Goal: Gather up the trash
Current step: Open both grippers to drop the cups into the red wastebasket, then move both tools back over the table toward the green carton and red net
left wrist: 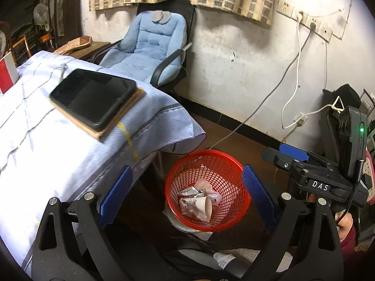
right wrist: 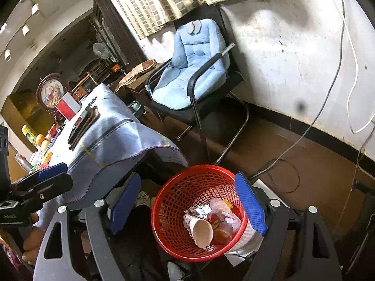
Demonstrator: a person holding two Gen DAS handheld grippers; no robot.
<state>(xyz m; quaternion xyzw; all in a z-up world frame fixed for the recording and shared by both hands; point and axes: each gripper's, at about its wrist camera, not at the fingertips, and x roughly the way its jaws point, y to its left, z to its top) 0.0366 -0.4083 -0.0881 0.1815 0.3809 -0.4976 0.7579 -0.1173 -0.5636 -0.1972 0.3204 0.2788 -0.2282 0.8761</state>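
Note:
A red mesh basket (left wrist: 225, 164) stands on the floor beside the table; it also shows in the right wrist view (right wrist: 187, 178). Inside lie a paper cup (left wrist: 201, 207), foil wrappers (left wrist: 191, 192) and crumpled plastic (left wrist: 207, 187). In the right wrist view the cup (right wrist: 202, 231) lies on its side next to a foil wrapper (right wrist: 199, 210). My left gripper (left wrist: 187, 194) is open and empty above the basket. My right gripper (right wrist: 187, 207) is open and empty above the basket too. The right gripper's body (left wrist: 328, 171) shows at the right of the left view.
A table with a pale blue cloth (left wrist: 46, 140) holds a black tablet on a board (left wrist: 93, 96). A blue cushioned chair (left wrist: 150, 44) stands by the wall. Cables (left wrist: 293, 75) hang from wall sockets. Snacks and fruit (right wrist: 42, 142) sit at the table's far end.

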